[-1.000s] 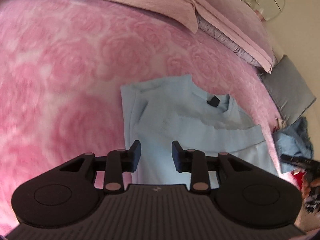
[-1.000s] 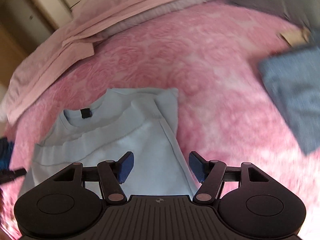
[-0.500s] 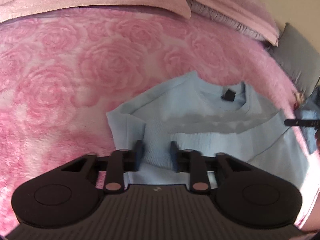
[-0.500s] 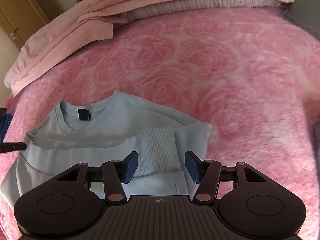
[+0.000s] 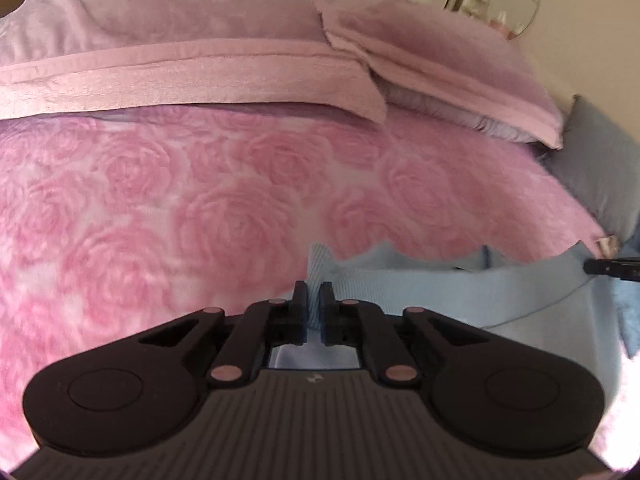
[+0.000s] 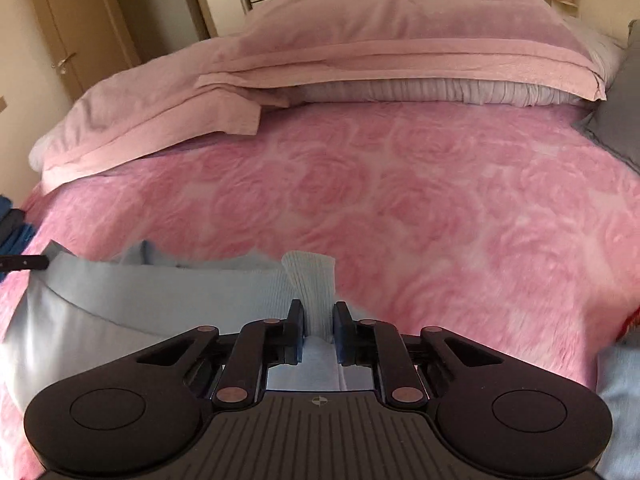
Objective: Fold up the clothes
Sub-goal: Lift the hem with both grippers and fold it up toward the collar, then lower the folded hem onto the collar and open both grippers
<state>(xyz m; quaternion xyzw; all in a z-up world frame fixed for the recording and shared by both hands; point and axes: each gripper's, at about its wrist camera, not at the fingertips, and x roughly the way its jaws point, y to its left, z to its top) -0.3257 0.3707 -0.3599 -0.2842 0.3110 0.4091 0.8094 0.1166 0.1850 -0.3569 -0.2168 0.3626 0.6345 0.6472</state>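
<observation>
A light blue sweatshirt (image 5: 460,300) lies on the pink rose-patterned bedspread (image 5: 200,208). My left gripper (image 5: 314,304) is shut on its ribbed hem at the left corner, which sticks up between the fingers. In the right wrist view the same sweatshirt (image 6: 140,300) spreads to the left, and my right gripper (image 6: 318,316) is shut on a ribbed fold (image 6: 310,280) of its hem at the right corner. Each gripper's tip shows at the edge of the other's view. The neckline is hidden.
Pink pillows (image 5: 180,60) and a folded pink cover (image 6: 360,56) line the head of the bed. A grey cushion (image 5: 600,168) sits at the right. Another blue garment (image 6: 618,400) lies at the right edge. A wooden door (image 6: 68,28) stands far left.
Both grippers dropped low to the sweatshirt's bottom hem and closed on its ribbed corners; they were open above the garment before. The hem edge now stands up between the fingers.
</observation>
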